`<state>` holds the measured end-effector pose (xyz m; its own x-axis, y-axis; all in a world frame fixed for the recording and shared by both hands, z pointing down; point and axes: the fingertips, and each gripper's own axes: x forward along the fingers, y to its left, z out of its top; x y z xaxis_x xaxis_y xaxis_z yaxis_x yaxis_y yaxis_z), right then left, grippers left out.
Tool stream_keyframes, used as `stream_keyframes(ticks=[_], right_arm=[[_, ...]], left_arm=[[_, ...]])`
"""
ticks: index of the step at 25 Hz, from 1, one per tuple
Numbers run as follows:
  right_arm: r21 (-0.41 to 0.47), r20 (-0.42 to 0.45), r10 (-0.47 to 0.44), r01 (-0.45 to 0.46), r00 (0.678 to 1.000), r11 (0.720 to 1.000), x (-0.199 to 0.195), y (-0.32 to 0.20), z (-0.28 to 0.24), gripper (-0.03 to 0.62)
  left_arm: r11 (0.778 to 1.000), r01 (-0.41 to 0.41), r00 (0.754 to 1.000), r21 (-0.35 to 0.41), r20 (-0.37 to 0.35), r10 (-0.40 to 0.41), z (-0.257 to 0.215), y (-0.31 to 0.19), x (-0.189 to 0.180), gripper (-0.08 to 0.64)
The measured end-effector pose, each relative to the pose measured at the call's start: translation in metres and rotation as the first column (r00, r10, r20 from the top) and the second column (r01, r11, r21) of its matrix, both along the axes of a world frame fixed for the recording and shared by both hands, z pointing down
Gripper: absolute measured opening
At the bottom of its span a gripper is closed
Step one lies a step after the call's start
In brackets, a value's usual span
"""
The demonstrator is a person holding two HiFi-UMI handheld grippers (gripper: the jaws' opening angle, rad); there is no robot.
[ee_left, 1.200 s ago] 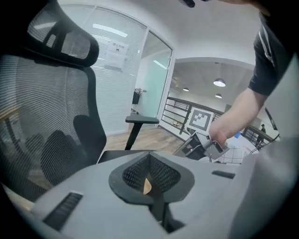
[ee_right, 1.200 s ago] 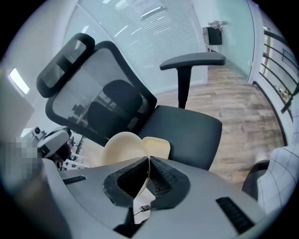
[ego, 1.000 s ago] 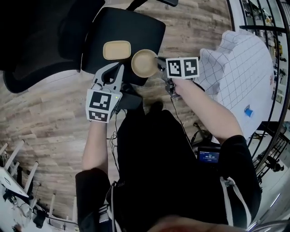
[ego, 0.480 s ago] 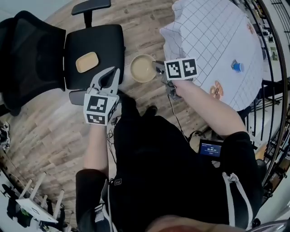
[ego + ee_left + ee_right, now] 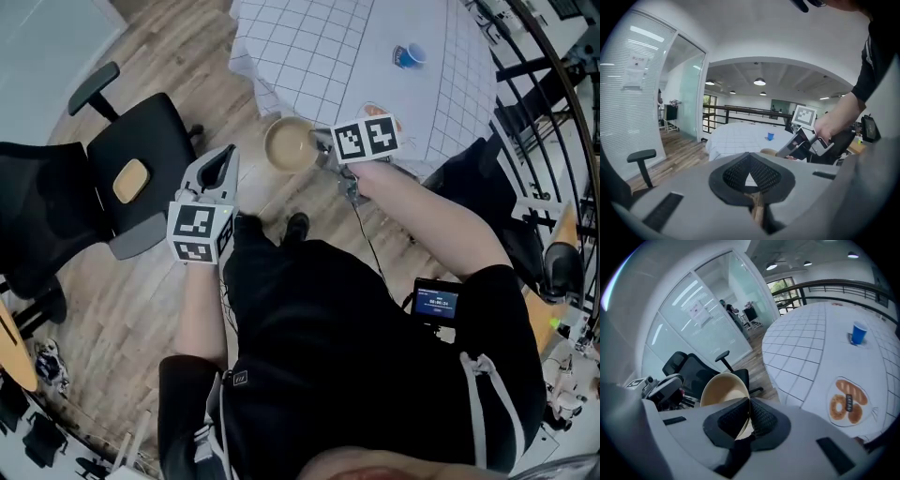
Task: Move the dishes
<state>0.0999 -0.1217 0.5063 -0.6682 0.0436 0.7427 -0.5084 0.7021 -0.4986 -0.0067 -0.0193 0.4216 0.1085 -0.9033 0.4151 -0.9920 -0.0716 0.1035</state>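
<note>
A tan bowl hangs in the air between the chair and the table, with my right gripper shut on its rim. The right gripper view shows the bowl tilted, its rim pinched between the pads at my right gripper. My left gripper is shut with nothing in it, held just left of the bowl over the floor. A tan oblong plate lies on the seat of a black office chair at the left. In the left gripper view my left gripper points at the table.
A round table with a white gridded cloth stands ahead. On it are a blue cup and a flat mat with pictured bread. A black railing runs on the right. Wooden floor surrounds the chair.
The view has swung from the chair towards the table. The right gripper still holds the bowl, which now hangs near the table's edge. The chair with the tan plate has dropped back left.
</note>
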Motion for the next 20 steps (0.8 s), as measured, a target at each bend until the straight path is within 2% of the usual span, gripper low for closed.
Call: stream_keyframes(ticks=[4,9,14,20], right_arm=[[0.012,0.0,0.098,-0.098,0.995,0.995,0.07,-0.026,-0.007,0.027],[0.019,0.006,0.188,-0.189,0.982,0.982,0.125,-0.053,-0.014,0.028],[0.034,0.006,0.269,-0.269,0.963,0.962,0.153,-0.081,-0.015,0.028],[0.052,-0.017,0.325,-0.323,0.946,0.945,0.163,-0.118,-0.014,0.028]], left_arm=[[0.993,-0.119,0.993,0.014,0.007,0.119,-0.01,-0.041,0.065,0.004],[0.971,-0.239,0.971,0.014,0.018,0.239,-0.017,-0.083,0.12,0.004],[0.938,-0.345,0.938,0.015,0.045,0.344,-0.022,-0.127,0.144,0.005],[0.908,-0.419,0.908,0.026,0.042,0.418,-0.02,-0.179,0.151,0.005]])
